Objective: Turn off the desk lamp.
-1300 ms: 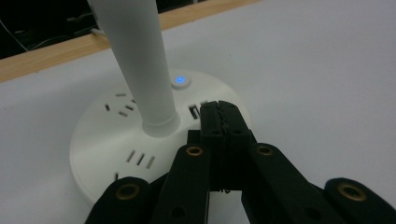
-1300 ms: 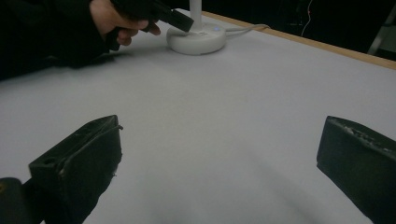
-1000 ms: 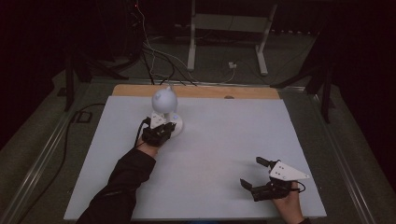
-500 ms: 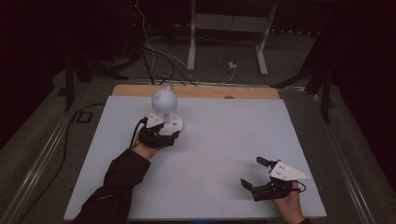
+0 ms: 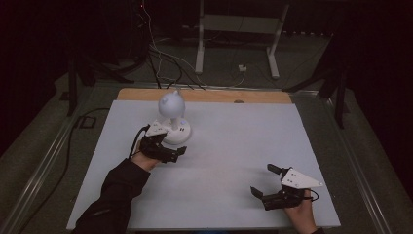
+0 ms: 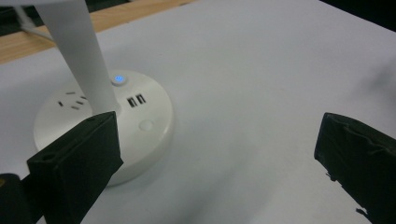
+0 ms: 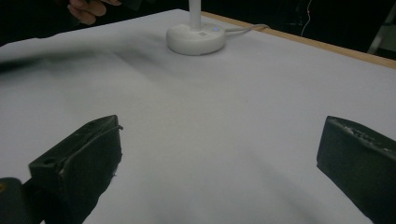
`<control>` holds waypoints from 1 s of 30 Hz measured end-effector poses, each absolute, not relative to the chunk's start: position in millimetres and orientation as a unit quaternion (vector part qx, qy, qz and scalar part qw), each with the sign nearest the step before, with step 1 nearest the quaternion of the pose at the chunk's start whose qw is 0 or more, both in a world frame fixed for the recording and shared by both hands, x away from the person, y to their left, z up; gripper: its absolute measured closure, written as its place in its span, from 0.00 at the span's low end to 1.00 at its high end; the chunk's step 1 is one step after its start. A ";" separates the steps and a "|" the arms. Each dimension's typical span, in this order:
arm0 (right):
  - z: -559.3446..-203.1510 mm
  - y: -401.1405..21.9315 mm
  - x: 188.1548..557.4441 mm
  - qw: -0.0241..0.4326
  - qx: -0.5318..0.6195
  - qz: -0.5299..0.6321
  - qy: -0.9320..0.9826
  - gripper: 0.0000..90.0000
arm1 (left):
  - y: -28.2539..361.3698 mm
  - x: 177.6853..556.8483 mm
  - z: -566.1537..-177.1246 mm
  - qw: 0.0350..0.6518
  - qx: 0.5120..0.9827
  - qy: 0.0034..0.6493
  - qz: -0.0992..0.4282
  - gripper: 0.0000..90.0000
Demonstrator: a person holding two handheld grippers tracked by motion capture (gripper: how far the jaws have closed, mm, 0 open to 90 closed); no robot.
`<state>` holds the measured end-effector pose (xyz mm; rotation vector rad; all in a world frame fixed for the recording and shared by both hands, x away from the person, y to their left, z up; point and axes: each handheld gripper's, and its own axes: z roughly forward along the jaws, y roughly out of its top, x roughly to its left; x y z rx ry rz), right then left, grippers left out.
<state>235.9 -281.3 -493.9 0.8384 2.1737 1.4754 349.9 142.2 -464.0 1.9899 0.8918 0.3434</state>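
A small white desk lamp stands at the table's far left, with a round head point(image 5: 171, 103) on a thin stem point(image 6: 81, 56). Its round base point(image 5: 179, 131) point(image 6: 140, 116) point(image 7: 196, 38) has sockets, USB ports and a button lit blue point(image 6: 119, 78). My left gripper point(image 5: 170, 145) point(image 6: 217, 154) is open just in front of the base, one jaw against the base's near side, nothing held. My right gripper point(image 5: 263, 181) point(image 7: 219, 158) rests open at the near right, far from the lamp, over bare table.
The white tabletop point(image 5: 234, 146) has a wooden strip point(image 5: 209, 96) along its far edge. The lamp's cord point(image 7: 247, 29) runs off toward that edge. Beyond the table are floor cables point(image 5: 160, 58) and a metal stand point(image 5: 238, 29). A hand point(image 7: 88, 8) shows at the far left.
My left gripper has drawn back a little from the lamp base toward the person. The right gripper and the lamp have stayed put.
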 end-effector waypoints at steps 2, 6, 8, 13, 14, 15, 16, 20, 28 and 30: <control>-493.9 -280.6 236.3 0.191 0.297 0.526 0.774 0.00 | 145.0 345.6 -463.8 0.455 0.806 0.354 0.135 0.01; -494.2 -279.3 236.0 0.191 0.297 0.523 0.776 0.00 | 149.7 336.7 -463.7 0.459 0.812 0.338 0.126 0.01; -494.2 -279.5 236.1 0.191 0.297 0.523 0.776 0.00 | 152.3 331.6 -464.7 0.457 0.815 0.334 0.123 0.01; -494.4 -280.2 236.6 0.192 0.298 0.523 0.776 0.00 | 157.5 321.0 -468.6 0.452 0.820 0.329 0.122 0.01; -494.3 -280.0 236.3 0.192 0.298 0.523 0.775 0.00 | 159.0 318.3 -469.3 0.451 0.820 0.330 0.122 0.01; -494.2 -280.0 236.3 0.192 0.298 0.523 0.775 0.00 | 160.5 315.9 -469.7 0.453 0.820 0.328 0.120 0.01; -494.2 -279.9 236.2 0.192 0.298 0.522 0.776 0.00 | 161.7 313.4 -469.9 0.453 0.820 0.327 0.123 0.01; -494.1 -279.7 236.0 0.192 0.297 0.522 0.776 0.00 | 166.0 302.8 -471.6 0.453 0.822 0.323 0.125 0.01; -493.9 -279.8 235.8 0.193 0.297 0.521 0.776 0.00 | 177.2 282.3 -485.2 0.446 0.831 0.313 0.116 0.01; -494.1 -279.7 235.9 0.193 0.297 0.521 0.776 0.00 | 181.1 277.2 -488.8 0.445 0.832 0.308 0.118 0.01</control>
